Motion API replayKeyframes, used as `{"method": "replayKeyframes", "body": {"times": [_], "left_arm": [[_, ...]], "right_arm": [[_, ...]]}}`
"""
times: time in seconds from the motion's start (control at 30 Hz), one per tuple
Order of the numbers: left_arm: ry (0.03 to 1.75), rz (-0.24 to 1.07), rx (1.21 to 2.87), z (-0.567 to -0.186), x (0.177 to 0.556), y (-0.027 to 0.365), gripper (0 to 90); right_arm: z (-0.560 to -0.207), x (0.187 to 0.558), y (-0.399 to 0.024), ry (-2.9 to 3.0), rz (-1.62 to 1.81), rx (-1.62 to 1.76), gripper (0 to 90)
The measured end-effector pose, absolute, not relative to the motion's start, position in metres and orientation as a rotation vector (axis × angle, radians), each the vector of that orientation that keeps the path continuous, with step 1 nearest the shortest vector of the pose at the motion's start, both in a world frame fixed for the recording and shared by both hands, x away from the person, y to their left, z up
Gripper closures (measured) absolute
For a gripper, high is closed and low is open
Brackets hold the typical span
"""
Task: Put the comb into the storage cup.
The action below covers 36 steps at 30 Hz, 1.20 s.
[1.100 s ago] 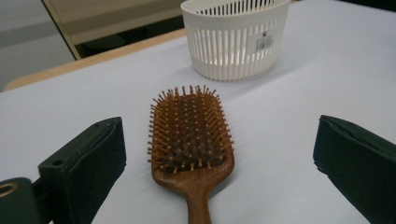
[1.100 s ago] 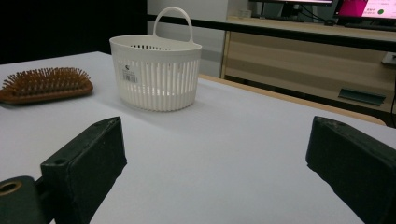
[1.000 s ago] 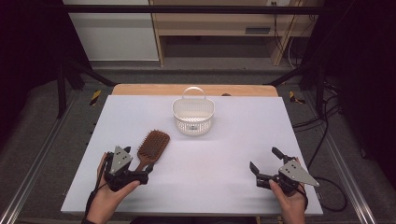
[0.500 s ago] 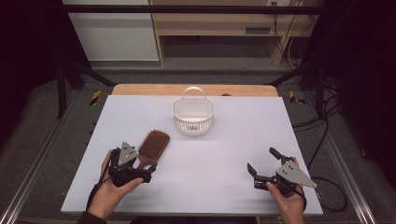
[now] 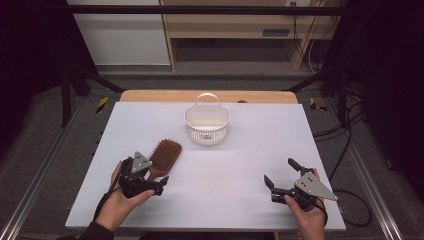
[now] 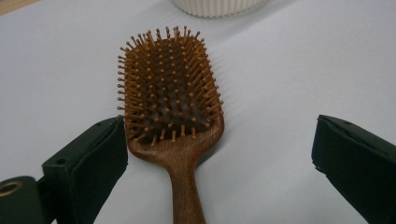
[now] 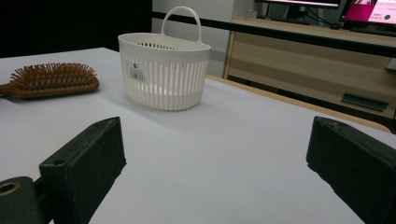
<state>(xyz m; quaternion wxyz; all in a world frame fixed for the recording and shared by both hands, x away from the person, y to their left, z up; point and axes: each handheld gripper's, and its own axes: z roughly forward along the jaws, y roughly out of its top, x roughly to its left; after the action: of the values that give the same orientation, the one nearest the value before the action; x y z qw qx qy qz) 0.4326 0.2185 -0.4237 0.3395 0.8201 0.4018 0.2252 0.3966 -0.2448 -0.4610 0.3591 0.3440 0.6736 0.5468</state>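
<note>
A wooden paddle hairbrush [image 5: 165,152] lies bristles up on the white table [image 5: 250,150], left of centre. In the left gripper view the brush [image 6: 170,98] points away from me and its handle runs down between the two jaws. My left gripper [image 5: 156,175] is open around that handle; its left jaw is close beside the brush neck and the right jaw stands well apart [image 6: 219,137]. My right gripper [image 5: 280,172] is open near the front right of the table with nothing between its jaws [image 7: 215,140].
A white slotted plastic basket [image 5: 206,123] with a handle stands at the back centre, also in the right gripper view [image 7: 163,70], with the brush [image 7: 51,79] to its left. A wooden strip [image 5: 150,96] edges the table's far side. Cables lie on the floor at right.
My left gripper has slid forward and right, so the brush handle now lies between its open jaws. The right gripper has shifted slightly left.
</note>
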Motion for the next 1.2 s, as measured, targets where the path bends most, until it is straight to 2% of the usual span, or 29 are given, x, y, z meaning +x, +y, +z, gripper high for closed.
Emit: {"method": "replayKeyframes", "body": {"times": [0.57, 1.2], "left_arm": [[1.066, 0.544, 2.271, -0.426, 0.446, 0.212, 3.8], [1.206, 0.548, 2.295, -0.431, 0.454, 0.226, 6.8]], "right_arm": [[-0.462, 0.397, -0.246, 1.737, 1.414, 0.904, 4.3], [-0.462, 0.398, -0.25, 1.724, 1.428, 0.929, 4.1]]}}
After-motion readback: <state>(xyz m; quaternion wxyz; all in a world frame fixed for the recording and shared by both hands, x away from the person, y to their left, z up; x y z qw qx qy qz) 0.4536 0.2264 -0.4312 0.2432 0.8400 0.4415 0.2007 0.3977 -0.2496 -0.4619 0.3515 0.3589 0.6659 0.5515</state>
